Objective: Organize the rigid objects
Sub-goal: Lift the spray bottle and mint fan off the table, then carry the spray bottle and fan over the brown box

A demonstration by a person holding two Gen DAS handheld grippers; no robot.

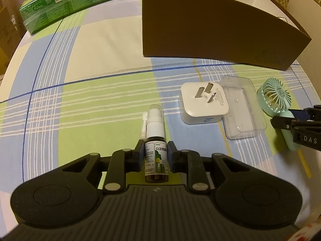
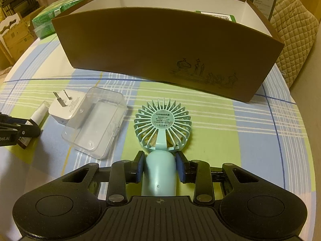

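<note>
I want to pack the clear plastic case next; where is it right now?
The clear plastic case lies on the checked tablecloth between the white plug adapter and the mint handheld fan, in front of the brown cardboard box.

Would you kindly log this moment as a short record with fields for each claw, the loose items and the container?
left claw: pads against the sides of a spray bottle, which lies on the cloth
right claw: astride the handle of a mint handheld fan; slight gaps show at the pads
loose items: white plug adapter, prongs up; clear plastic case beside it
container: brown cardboard box, open top, behind the items
surface: plaid tablecloth
</note>
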